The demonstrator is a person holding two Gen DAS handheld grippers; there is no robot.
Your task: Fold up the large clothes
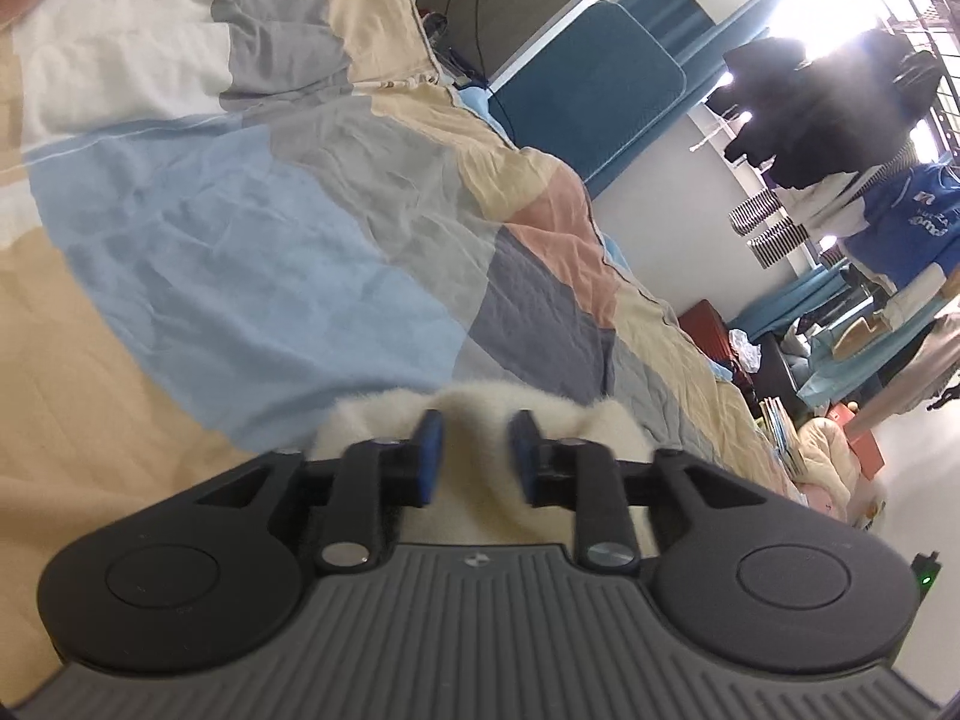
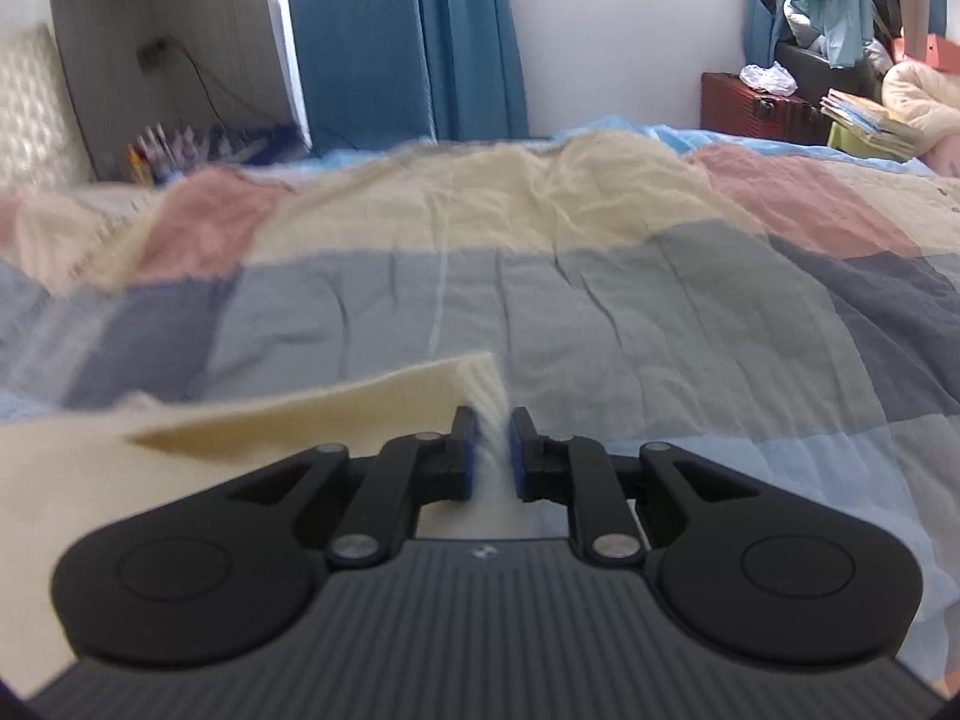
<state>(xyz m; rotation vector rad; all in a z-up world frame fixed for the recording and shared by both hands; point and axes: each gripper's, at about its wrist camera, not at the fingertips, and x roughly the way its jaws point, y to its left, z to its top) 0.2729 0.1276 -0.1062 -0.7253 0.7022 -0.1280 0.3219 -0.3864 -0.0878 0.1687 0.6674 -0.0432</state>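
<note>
Patchwork bedspread (image 2: 600,312) fills both your views, with the cream garment (image 2: 180,450) lying on it from 9 o'clock in to centre of the right view. Your right gripper (image 2: 493,450) pinches its ribbed edge, jaws narrow. Your left gripper (image 1: 474,456) clamps a thick cream bunch at 6 o'clock.

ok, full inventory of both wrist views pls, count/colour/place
cream garment: 1, cream, fuzzy, on the bed, pinched by both grippers
patchwork quilt: 1, blue, grey, pink, beige blocks, covers the bed
curtains: blue, far wall
upright blue panel: 1, left of the curtains
red suitcase: 1, far right by the wall
hanging clothes: several, black, blue, striped, by the window
left gripper: black, blue pads, closed on the garment
right gripper: black, blue pads, closed on the garment's ribbed edge
</note>
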